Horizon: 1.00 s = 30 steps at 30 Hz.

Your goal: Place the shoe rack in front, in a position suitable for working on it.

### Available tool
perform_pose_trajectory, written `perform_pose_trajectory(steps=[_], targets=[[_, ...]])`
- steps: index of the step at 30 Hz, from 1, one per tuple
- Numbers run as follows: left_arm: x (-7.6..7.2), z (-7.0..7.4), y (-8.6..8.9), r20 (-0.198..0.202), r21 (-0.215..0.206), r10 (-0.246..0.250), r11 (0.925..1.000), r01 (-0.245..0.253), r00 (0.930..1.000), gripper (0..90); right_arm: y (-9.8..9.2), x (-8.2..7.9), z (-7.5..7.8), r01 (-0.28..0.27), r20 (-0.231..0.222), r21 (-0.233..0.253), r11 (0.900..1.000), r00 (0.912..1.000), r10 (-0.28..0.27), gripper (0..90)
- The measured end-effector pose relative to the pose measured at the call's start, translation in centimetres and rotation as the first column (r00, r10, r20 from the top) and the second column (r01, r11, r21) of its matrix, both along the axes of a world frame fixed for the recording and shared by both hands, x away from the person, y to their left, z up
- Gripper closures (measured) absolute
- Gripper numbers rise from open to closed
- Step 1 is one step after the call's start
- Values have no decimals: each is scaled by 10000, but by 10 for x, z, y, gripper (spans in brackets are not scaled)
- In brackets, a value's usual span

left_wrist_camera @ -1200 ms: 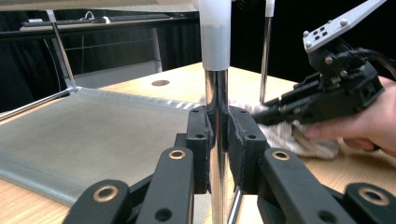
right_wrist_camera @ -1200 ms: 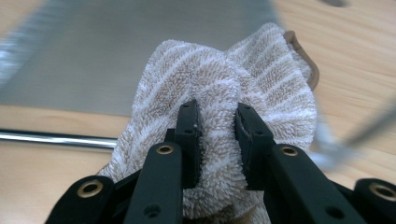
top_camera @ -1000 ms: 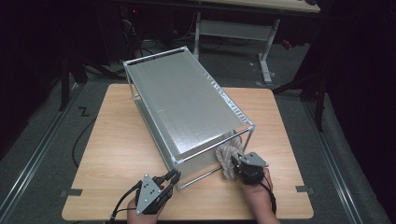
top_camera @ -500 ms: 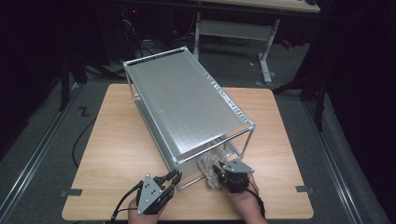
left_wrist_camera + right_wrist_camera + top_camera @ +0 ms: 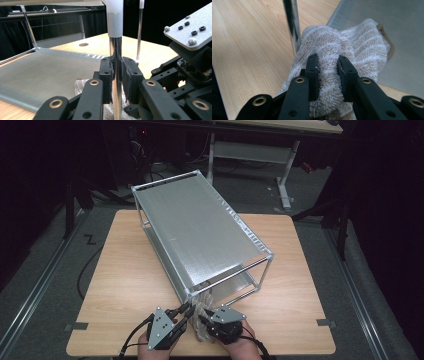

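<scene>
Towel (image 5: 201,322) before rack (image 5: 200,232) on table (image 5: 120,265)

Wooden table (image 5: 125,285): metal rack (image 5: 200,230), towel (image 5: 342,50) (bunched).

Two matte black tools, left tool (image 5: 184,314) and right tool (image 5: 202,319), built of jointed links pinned with brass-coloured rivets. Flat rectangular black pads (image 5: 313,72) at the tips. Grey three-cornered plate (image 5: 161,327) on top of each, studded with dark screws. Black cables (image 5: 131,340) trailing from the left tool toward the near tabletop (image 5: 120,265) edge.
</scene>
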State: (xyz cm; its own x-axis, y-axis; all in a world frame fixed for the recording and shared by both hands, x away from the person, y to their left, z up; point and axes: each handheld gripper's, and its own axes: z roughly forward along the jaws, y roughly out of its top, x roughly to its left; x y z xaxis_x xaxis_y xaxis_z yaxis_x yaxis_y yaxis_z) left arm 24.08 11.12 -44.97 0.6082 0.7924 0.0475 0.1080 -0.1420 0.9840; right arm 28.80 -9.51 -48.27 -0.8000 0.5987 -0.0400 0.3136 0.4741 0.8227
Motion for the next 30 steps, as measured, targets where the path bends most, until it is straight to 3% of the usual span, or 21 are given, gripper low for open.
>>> perform_pose_trajectory(steps=[9,15,19,20,23,30], targets=[[0,0,1,14,33,-16,10000,16,10000,787,-16,15,-3,625,-69,-171,9979,9980,-626,727],[-1,0,1,9,56,-36,10000,36,10000,787,-37,28,-2,1449,-55,-231,9892,9894,-1451,724],[-1,0,1,5,41,-30,10000,30,10000,786,-53,38,-1,2089,-128,-201,9777,9778,-2092,720],[-1,1,1,0,41,-29,10000,29,10000,786,-62,42,-1,2409,-197,-181,9704,9703,-2413,719],[-1,1,1,-9,34,-25,10000,25,10000,787,-74,49,-1,2839,-66,-277,9585,9588,-2842,718],[-1,1,1,-15,40,-21,10000,21,10000,788,-108,64,0,4014,315,-514,9145,9159,-4003,709]])
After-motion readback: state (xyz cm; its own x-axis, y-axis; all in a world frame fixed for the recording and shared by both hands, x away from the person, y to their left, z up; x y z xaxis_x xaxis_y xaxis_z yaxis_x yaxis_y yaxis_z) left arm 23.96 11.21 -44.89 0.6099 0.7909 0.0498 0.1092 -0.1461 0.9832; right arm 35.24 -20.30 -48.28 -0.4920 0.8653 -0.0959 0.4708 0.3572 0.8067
